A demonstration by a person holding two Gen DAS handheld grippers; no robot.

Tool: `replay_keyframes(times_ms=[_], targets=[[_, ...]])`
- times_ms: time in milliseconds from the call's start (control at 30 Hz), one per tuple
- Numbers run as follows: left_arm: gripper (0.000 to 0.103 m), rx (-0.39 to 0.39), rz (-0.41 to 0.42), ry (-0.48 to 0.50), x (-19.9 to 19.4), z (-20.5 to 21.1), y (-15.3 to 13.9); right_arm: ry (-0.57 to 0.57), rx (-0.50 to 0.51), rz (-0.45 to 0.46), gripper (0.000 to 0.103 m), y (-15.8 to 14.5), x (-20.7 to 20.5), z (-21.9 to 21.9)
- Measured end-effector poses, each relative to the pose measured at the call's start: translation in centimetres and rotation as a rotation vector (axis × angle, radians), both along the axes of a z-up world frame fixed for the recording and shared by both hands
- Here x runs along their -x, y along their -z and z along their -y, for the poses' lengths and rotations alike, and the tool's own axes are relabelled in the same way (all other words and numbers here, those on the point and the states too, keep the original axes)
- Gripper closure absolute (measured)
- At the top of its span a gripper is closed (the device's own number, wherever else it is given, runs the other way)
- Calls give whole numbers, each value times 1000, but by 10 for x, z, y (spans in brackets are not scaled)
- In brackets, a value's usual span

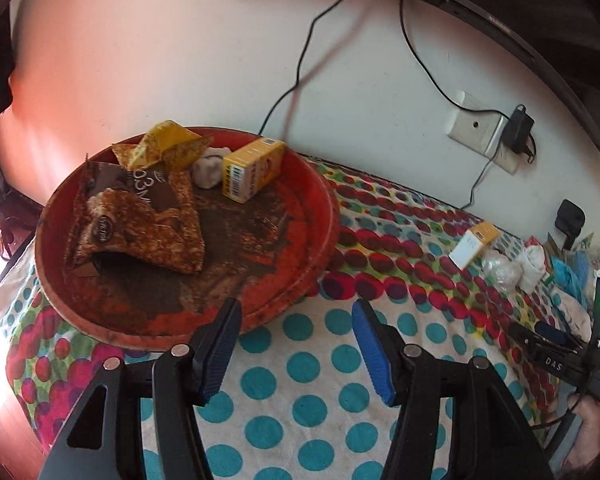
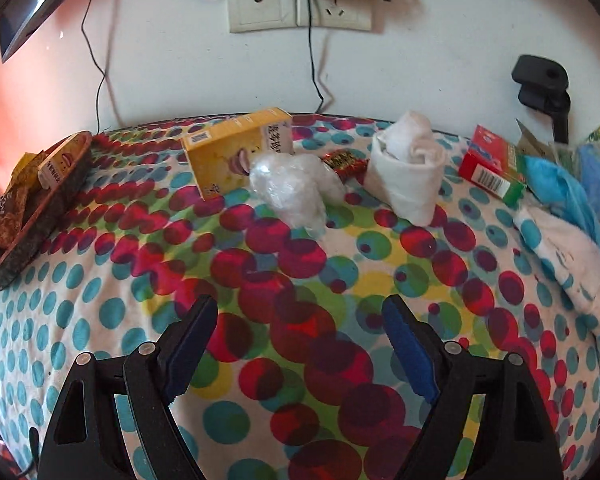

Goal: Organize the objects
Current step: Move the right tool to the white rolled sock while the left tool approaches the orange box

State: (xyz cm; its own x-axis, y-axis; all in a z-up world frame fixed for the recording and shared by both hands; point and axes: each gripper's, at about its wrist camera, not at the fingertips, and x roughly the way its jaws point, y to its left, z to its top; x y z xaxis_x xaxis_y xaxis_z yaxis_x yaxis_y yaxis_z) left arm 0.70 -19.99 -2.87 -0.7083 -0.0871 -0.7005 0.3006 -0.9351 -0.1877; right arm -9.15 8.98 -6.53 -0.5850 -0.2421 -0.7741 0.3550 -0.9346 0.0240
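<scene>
A worn red round tray [image 1: 320,216] sits on the dotted cloth and holds brown and yellow snack wrappers [image 1: 140,216], a white lump [image 1: 208,172] and a yellow box [image 1: 252,172]. My left gripper [image 1: 296,312] hovers open just in front of the tray's near rim, nothing between its fingers. In the right wrist view a second yellow box [image 2: 236,152], a crumpled clear plastic wad [image 2: 292,192], a small red wrapper [image 2: 346,162], a rolled white cloth [image 2: 408,172] and a red-green box [image 2: 492,164] lie near the wall. My right gripper [image 2: 300,316] is open and empty over the cloth, short of them.
The tray's edge [image 2: 40,208] shows at the left of the right wrist view. Blue and white fabric [image 2: 560,208] is piled at the right. Wall sockets [image 2: 300,4] with plugs and cables hang behind, beside a black clamp [image 2: 544,84]. The other handheld device [image 1: 580,344] is at the left view's right edge.
</scene>
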Motion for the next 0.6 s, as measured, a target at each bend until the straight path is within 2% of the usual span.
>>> replay_keyframes(times_ms=[233, 333, 433, 533, 600], targets=[[44, -17, 61, 38, 6, -5, 15, -15, -28, 31, 19, 8, 5, -6], [44, 19, 61, 57, 6, -16, 17, -32, -57, 31, 12, 9, 6, -6], [44, 67, 60, 121, 10, -32, 19, -37, -60, 50, 0, 12, 9, -8], [44, 73, 62, 197, 18, -49, 21, -38, -64, 52, 0, 12, 9, -9], [44, 35, 55, 268, 31, -59, 19, -41, -66, 51, 0, 11, 8, -7]])
